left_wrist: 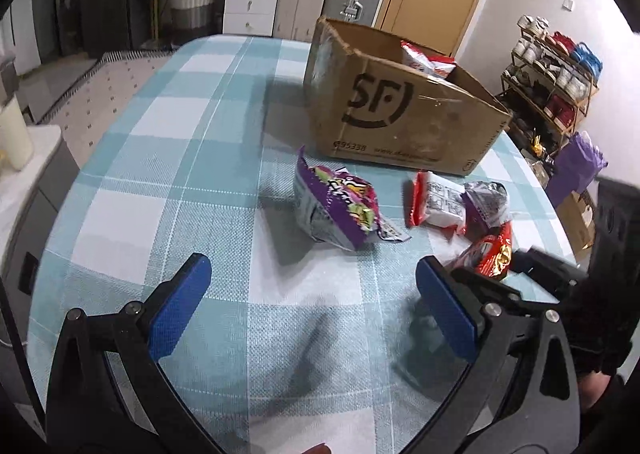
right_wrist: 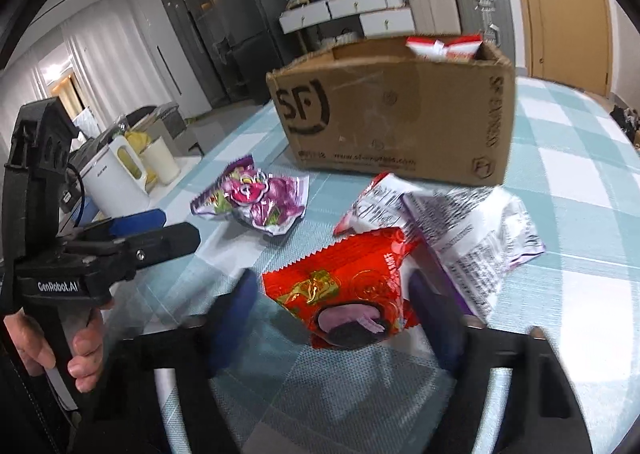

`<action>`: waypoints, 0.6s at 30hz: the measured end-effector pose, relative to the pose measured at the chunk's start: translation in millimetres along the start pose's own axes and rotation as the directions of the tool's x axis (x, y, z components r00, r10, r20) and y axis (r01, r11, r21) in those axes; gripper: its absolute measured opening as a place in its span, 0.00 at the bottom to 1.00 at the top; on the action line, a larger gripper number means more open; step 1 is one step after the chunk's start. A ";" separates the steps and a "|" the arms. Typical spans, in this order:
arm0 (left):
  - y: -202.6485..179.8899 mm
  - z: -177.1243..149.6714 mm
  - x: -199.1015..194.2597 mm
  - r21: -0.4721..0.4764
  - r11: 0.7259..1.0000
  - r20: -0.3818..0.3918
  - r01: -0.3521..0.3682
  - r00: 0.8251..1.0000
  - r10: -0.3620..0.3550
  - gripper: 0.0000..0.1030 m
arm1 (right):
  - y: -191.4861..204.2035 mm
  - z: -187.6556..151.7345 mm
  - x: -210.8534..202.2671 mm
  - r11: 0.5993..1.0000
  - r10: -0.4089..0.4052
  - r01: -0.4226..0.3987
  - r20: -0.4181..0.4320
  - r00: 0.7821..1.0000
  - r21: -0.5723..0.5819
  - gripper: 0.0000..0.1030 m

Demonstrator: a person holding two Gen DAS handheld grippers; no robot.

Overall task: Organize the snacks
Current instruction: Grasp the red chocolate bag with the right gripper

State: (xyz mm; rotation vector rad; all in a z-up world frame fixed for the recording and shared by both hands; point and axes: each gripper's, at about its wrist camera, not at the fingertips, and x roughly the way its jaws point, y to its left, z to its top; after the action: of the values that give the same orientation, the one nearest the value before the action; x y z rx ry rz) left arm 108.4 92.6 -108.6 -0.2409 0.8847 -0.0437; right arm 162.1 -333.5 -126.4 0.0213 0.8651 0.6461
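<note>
The right gripper (right_wrist: 332, 318), fingers spread, frames a red snack packet (right_wrist: 340, 286) lying on the checked surface (right_wrist: 580, 181), apparently about to close on it; the left gripper (left_wrist: 312, 294) hovers open and empty. Beyond, purple packets (right_wrist: 256, 201) lie loose before the cardboard box (right_wrist: 400, 113), the likely destination, already holding snacks.

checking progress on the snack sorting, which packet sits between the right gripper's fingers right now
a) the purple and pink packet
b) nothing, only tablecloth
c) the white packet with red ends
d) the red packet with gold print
d: in the right wrist view the red packet with gold print lies between the blurred blue pads of the right gripper, whose jaws stand wide and not closed on it; the purple and pink packet lies apart, further left.
</note>
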 end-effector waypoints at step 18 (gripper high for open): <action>7.4 23.6 28.7 -0.048 0.998 -0.075 0.041 0.996 -0.044 0.99 | -13.4 0.3 3.7 0.994 0.077 -0.078 0.009 0.997 0.079 0.44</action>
State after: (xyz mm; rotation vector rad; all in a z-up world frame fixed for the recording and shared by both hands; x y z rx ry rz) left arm 144.4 100.3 -117.7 -0.3029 0.9572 -0.0724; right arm 171.1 -342.4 -132.4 0.1289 0.8870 0.6834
